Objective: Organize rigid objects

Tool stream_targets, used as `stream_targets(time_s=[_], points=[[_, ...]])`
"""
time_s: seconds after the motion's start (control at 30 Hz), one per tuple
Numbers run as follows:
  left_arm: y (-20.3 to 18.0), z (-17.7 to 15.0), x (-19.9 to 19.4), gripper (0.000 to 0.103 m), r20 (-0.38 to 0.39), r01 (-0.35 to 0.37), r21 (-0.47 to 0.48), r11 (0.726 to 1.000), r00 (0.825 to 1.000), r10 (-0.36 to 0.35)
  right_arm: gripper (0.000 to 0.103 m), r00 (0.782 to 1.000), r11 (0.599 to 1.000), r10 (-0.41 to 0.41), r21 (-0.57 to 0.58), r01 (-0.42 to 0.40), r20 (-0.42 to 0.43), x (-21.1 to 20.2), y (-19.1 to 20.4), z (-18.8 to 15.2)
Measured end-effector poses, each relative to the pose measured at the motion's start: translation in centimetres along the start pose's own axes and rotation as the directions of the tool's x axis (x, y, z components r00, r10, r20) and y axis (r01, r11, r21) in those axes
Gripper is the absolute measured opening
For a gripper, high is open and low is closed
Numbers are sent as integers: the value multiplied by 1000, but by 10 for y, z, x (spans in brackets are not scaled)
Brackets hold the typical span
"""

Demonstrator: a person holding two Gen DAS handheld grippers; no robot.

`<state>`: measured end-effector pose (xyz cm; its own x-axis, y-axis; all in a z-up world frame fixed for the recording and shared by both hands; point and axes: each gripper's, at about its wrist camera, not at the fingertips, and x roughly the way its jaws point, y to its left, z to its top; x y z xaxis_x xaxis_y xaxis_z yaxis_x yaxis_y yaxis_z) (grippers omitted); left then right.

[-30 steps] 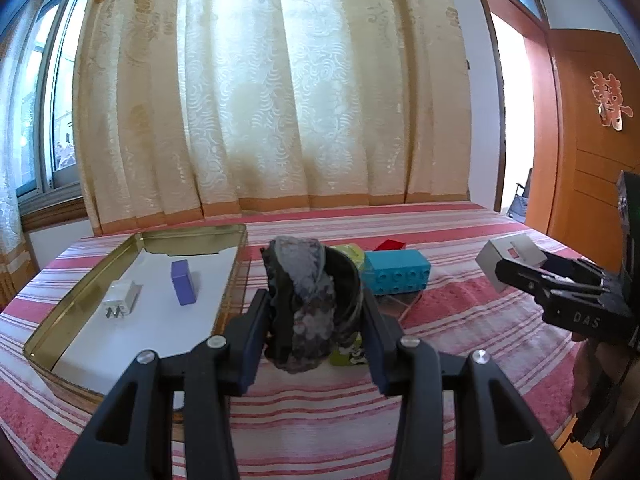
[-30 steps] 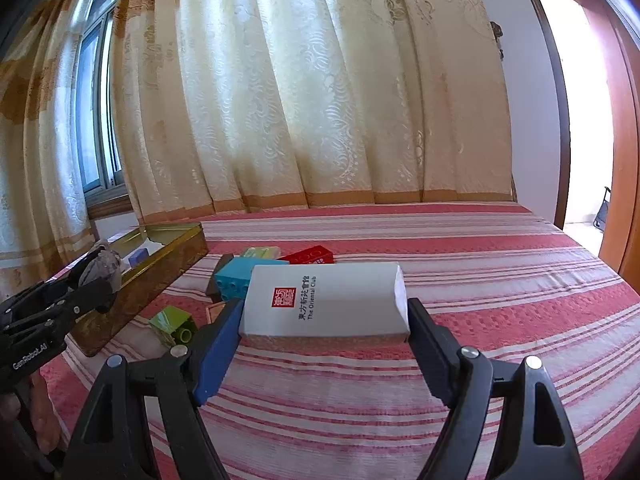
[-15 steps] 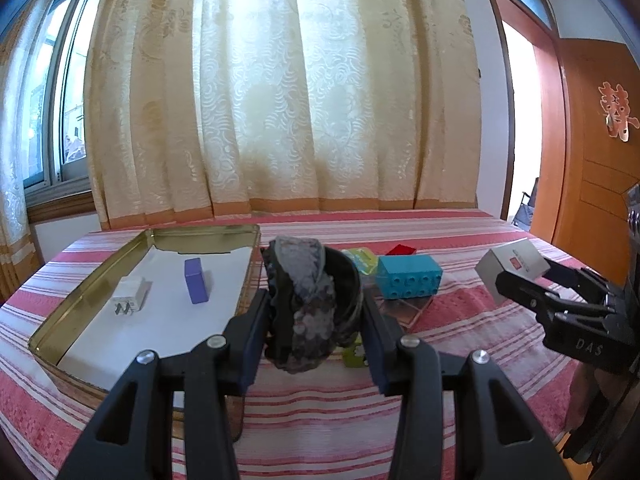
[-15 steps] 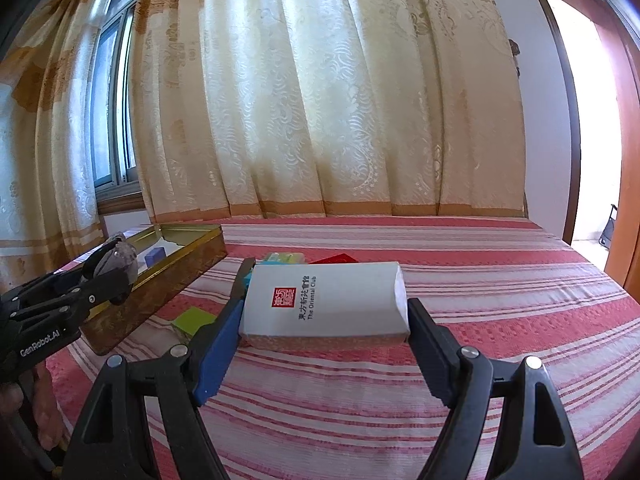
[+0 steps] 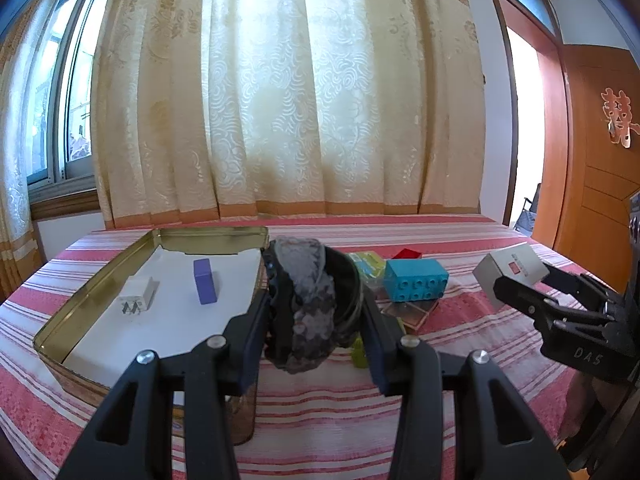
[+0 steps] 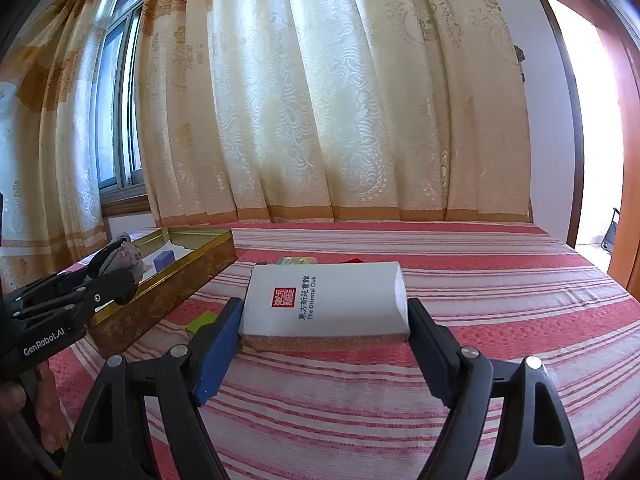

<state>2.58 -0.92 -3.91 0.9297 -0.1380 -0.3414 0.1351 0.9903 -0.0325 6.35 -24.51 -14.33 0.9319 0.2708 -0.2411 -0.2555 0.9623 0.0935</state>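
Observation:
My left gripper [image 5: 314, 328] is shut on a dark toy tire [image 5: 308, 300] and holds it above the table, beside the right wall of a gold tin tray [image 5: 100, 280]. The tray holds a white charger plug [image 5: 138, 300] and a purple block [image 5: 205, 286]. My right gripper [image 6: 324, 332] is shut on a white box with a red seal [image 6: 324, 300], held above the striped cloth. The box also shows in the left wrist view [image 5: 508, 274], at the right. The left gripper with the tire shows in the right wrist view [image 6: 100, 280], by the tray [image 6: 168, 292].
A blue brick [image 5: 416, 284], a red piece [image 5: 408, 254], a green-yellow block [image 5: 364, 264] and a clear flat tile [image 5: 408, 312] lie right of the tray on the red-striped cloth [image 5: 320, 412]. Curtains hang behind the table; a wooden door stands at the right.
Both grippers have risen and tilted up a little with their loads. The table objects sit lower in both views. Both grips are unchanged.

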Motion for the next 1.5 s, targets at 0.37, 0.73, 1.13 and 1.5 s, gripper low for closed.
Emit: stream_targets(time_s=[0.37, 0.73, 1.13, 1.5], points=[[0, 0, -2, 43, 11, 9, 6, 1000, 1000, -9, 81, 1000, 1000, -7, 11, 6, 5, 1, 8, 1], [6, 1, -4, 43, 11, 14, -19, 1000, 1000, -14, 81, 1000, 1000, -17, 25, 17, -2, 3, 13, 2], [24, 0, -7, 43, 14, -7, -50, 999, 1000, 8, 81, 1000, 1000, -4, 6, 4, -2, 6, 23, 2], [40, 0, -8, 43, 16, -28, -66, 997, 999, 29, 81, 1000, 999, 30, -24, -30, -4, 10, 42, 2]])
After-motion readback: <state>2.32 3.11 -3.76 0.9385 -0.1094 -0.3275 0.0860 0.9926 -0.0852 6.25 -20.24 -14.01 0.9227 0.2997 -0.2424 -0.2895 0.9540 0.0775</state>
